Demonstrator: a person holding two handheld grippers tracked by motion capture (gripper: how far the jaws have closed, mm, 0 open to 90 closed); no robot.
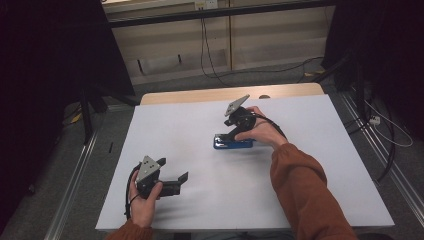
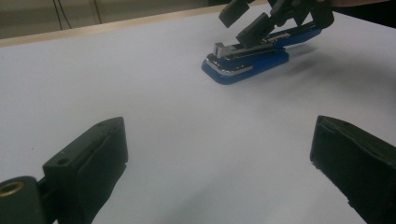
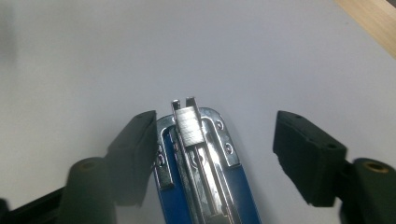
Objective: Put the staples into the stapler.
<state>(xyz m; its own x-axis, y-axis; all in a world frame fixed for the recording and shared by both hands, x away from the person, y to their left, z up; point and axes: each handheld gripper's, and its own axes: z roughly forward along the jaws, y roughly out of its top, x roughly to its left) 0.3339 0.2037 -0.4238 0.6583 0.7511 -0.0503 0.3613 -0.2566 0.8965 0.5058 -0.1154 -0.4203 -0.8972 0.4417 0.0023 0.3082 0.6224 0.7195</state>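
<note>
high view: a blue plastic stapler with a metal staple channel lies mid-worktop on the white sheet. the right claw hangs over its near end, and the left claw rests well apart near the front edge.

left gripper view: the left claw is spread with nothing between its jaws.

right gripper view: the right claw is spread astride the stapler's open channel, one pad just beside it, so the grasp looks not yet made.
</note>
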